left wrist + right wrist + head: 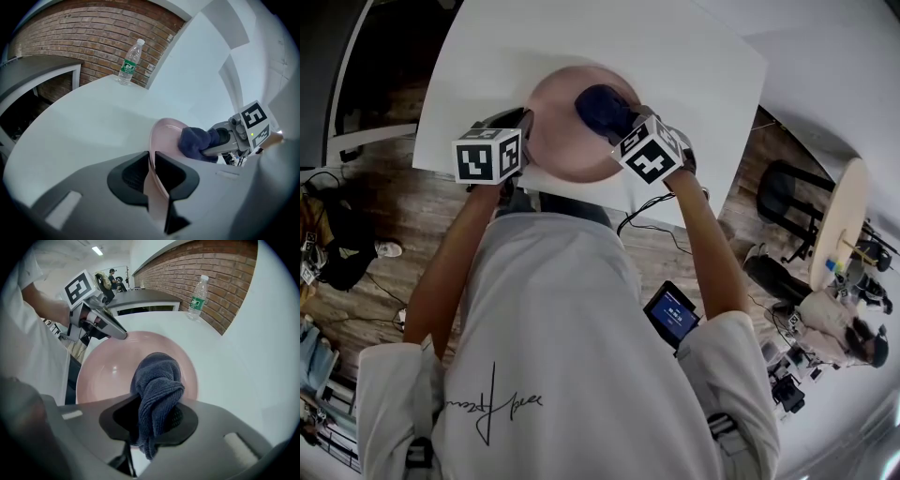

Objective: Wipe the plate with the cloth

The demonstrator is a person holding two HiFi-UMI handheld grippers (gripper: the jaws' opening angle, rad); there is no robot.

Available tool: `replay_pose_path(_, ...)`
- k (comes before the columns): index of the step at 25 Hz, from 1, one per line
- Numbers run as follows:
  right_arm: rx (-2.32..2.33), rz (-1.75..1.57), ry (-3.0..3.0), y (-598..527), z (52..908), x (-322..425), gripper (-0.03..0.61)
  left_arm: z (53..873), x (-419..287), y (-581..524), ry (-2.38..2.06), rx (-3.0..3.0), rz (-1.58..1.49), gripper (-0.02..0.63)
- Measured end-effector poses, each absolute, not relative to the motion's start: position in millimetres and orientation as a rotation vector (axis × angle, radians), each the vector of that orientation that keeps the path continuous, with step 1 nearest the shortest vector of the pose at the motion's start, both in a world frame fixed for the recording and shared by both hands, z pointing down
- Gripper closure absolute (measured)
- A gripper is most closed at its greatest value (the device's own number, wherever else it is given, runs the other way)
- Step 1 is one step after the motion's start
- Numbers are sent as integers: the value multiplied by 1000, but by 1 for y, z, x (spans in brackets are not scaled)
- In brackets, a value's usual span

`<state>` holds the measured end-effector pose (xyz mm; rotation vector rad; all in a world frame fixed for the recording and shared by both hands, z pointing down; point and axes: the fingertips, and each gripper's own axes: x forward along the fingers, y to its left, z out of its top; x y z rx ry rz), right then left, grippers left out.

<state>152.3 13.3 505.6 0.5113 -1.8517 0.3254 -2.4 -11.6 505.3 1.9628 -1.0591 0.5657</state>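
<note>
A pink plate point(558, 150) lies on the white table point(675, 56) near its front edge. My left gripper point(151, 161) straddles the plate's left rim point(165, 133); the thin rim runs between the jaws with a sliver of room on each side, so the jaws are open. In the right gripper view it reaches the rim from the left point(123, 335). My right gripper point(157, 416) is shut on a bunched dark blue cloth point(157, 380). It points steeply down, and the cloth point(602, 108) rests on the plate's inner face point(108, 371), right of centre.
A clear water bottle with a green label point(130, 63) stands at the table's far side, by the brick wall point(197, 298). Off the table's right end are a round wooden table point(848, 225), a dark stool point(787, 202) and floor cables.
</note>
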Motion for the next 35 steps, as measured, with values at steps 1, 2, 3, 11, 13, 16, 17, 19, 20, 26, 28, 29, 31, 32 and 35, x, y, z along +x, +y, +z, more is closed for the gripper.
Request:
replay_pose_path(1,518,322,-1853,14,505,151,489,505,-4,-11,-1060,1964,566,555)
replay_pose_path(2,526,319,-1855,15,505,147,489,505,-7,-9,-1060,1966,567,554)
replay_pose_path(3,536,317,-1858,16,504,143,489,505,-12,-7,-1060,1968,568,550)
replay_pose_path(11,605,336,-1889,23,491,135,489,501,-23,4,-1058,1978,569,525)
replay_pose_path(13,613,336,-1896,26,488,136,489,497,-23,6,-1060,1985,563,523)
replay_pose_path(16,640,356,-1905,30,485,138,489,494,-20,8,-1047,1997,558,528)
replay_pose_path(17,651,364,-1911,31,484,135,489,493,-23,9,-1046,2003,559,533)
replay_pose_path(19,664,373,-1928,32,483,128,489,488,-30,10,-1051,2014,557,534)
replay_pose_path(20,671,376,-1936,33,481,126,489,485,-31,11,-1053,2019,550,534)
replay_pose_path(26,728,384,-1976,44,463,118,489,468,-22,21,-1011,2061,504,542)
replay_pose_path(28,766,428,-2001,48,459,109,489,463,-24,25,-993,2085,490,551)
replay_pose_path(29,790,459,-2017,49,457,106,489,460,-24,26,-980,2096,482,549)
replay_pose_path(31,838,519,-2054,51,449,103,489,454,-19,29,-953,2116,469,543)
replay_pose_path(32,859,544,-2071,52,445,103,490,452,-17,29,-943,2124,466,543)
replay_pose_path(35,913,604,-2118,55,432,103,491,442,-13,30,-930,2143,452,553)
